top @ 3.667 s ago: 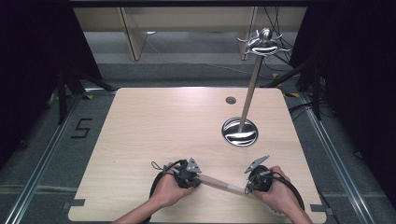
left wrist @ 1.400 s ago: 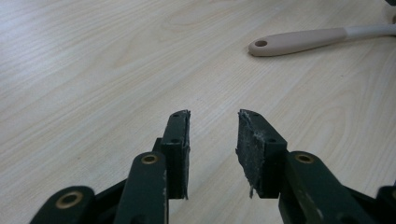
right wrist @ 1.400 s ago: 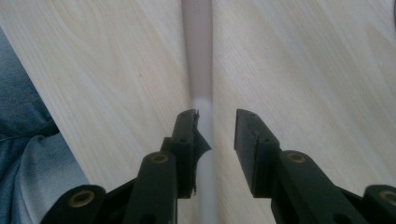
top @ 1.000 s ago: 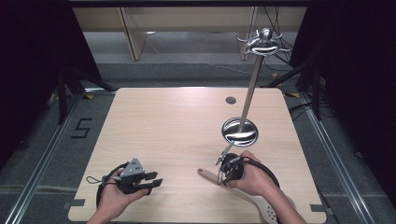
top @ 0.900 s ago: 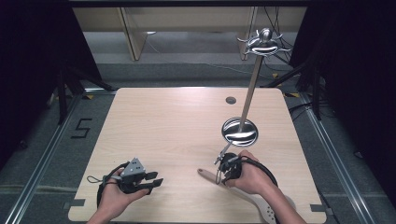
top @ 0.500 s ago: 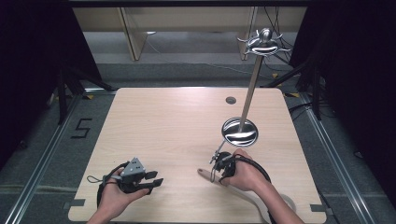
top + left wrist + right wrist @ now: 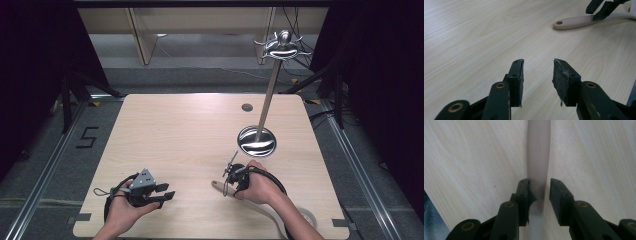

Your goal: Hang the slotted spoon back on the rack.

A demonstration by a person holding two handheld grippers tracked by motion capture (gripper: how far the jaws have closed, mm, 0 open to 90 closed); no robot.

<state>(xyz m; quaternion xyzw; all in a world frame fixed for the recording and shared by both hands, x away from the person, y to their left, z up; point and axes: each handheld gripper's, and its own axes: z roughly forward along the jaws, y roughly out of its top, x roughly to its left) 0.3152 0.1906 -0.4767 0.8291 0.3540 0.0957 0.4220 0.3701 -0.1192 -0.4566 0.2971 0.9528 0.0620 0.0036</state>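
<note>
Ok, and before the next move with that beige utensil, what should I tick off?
1. Beige utensil lined up in the right gripper: ok, its handle runs straight between the jaws.
2. Right pads pressing on the handle: cannot tell; one side looks slightly apart.
3. Left gripper out of the way: ok. Its jaws have just been opening, nothing is between them, and it sits well apart from the utensil.
4. Hole at the handle's end free: ok, uncovered.
5. Metal stand ready: ok, upright on the table beyond the right hand.
</note>
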